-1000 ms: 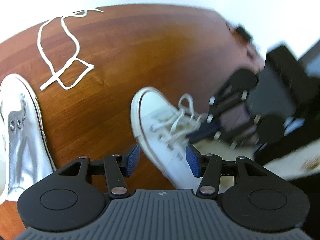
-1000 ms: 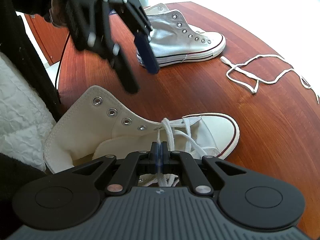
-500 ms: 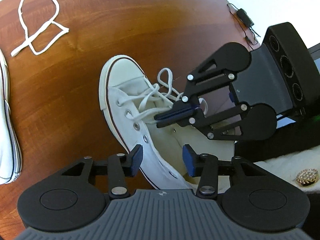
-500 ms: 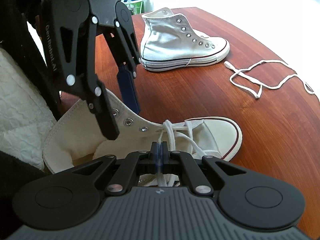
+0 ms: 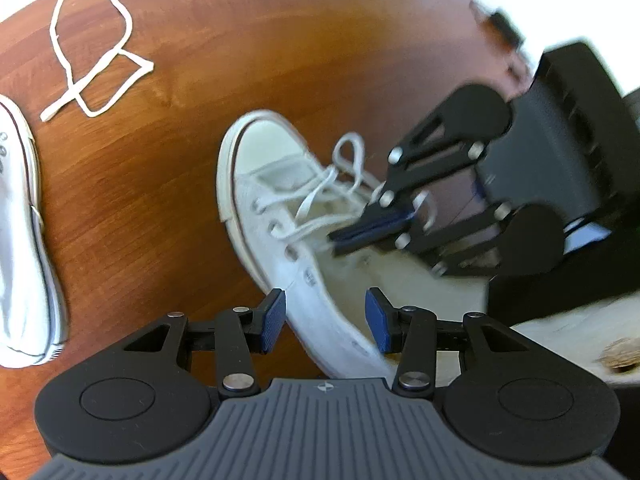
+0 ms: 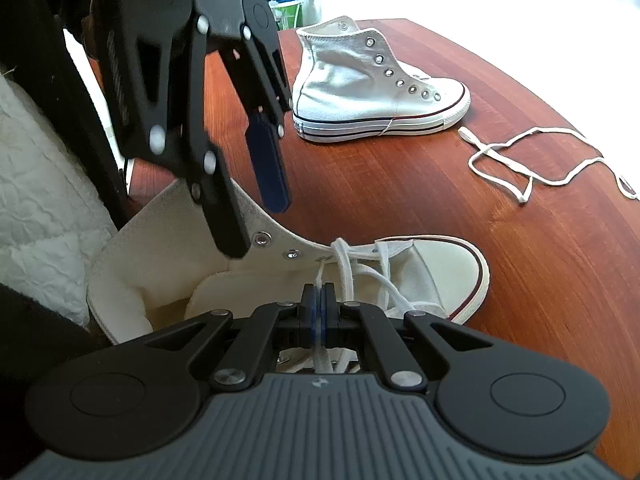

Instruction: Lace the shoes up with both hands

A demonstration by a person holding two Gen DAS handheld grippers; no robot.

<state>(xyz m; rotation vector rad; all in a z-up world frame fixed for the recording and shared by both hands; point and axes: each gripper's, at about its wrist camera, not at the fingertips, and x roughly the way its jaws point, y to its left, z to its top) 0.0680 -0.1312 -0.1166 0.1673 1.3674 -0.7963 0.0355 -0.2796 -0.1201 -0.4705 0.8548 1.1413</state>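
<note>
Left wrist view is showing the left gripper hovering with its fingers about half open, straddling the collar side of the near shoe without pressing it. The shoe is lying on the wooden table, toe pointing away, partly laced. The right gripper is pinching the shoelace over the tongue, fingers fully closed on it. In the right wrist view, a second unlaced shoe is standing farther back, with a loose lace lying well apart beside it.
</note>
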